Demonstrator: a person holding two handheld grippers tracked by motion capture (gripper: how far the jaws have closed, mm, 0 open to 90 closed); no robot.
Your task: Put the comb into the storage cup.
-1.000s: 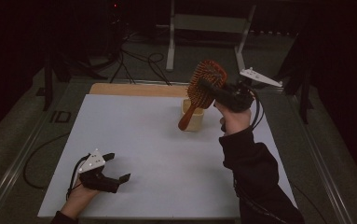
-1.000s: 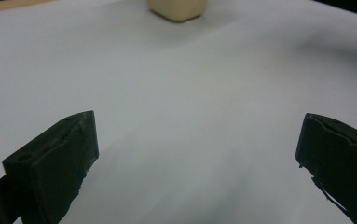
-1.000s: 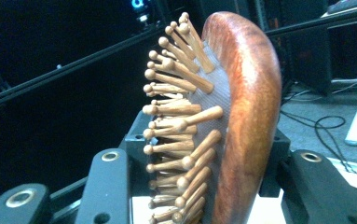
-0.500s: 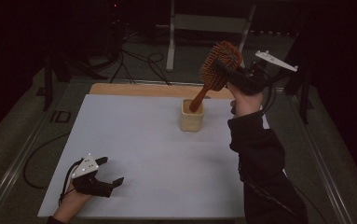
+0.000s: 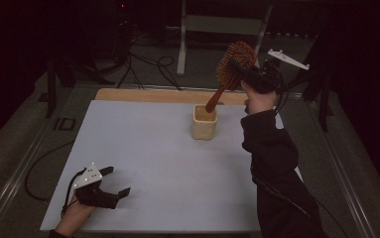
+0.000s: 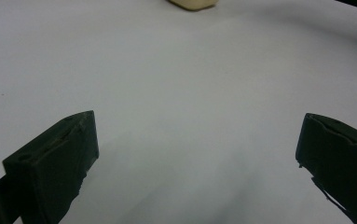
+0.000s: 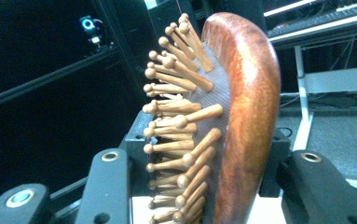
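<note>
Above the far side of the counter [image 5: 143,148], the right tool [image 5: 244,69] was clamped on the head of a wooden hairbrush [image 5: 232,67], bristles to one side, handle slanting down toward the mouth of a cream cup [image 5: 204,123], probably so the handle could be slotted in. Near the front edge, the left tool [image 5: 109,188] rested with jaws spread wide, holding nothing, clear of the work. No brand or writing was readable anywhere.
</note>
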